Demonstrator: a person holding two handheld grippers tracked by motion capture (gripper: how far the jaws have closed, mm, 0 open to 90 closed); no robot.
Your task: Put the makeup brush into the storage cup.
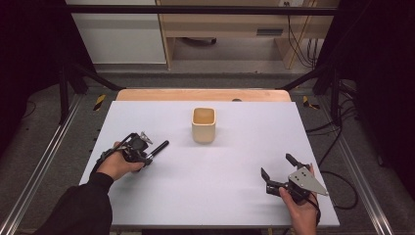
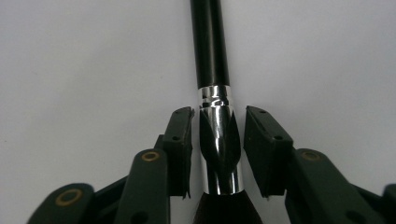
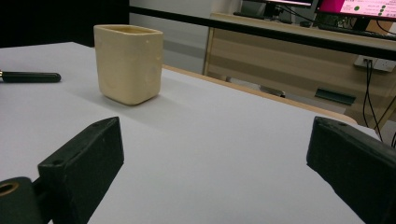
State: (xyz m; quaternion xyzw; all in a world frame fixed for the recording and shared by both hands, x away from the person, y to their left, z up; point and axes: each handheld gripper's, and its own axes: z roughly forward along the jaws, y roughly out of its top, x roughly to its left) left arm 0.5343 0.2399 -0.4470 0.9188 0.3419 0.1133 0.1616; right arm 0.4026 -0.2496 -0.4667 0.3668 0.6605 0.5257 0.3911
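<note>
At the left of the white table point(image 1: 147, 196), the left gripper point(image 2: 218, 122) straddles a makeup brush point(image 2: 219, 140) at its silver ferrule, pads on either side with slim gaps, not yet pressing. The brush's long axis runs from the jaws along the black handle toward the beige cup point(image 1: 203, 125), farther right. At the near right, the right gripper point(image 1: 278, 170) has its jaws wide apart, holding nothing.

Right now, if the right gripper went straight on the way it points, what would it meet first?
Probably nothing on the table: between the right gripper jaws the surface looks free to its far edge. The cream cup stands left of that line, though depth is unclear.
</note>
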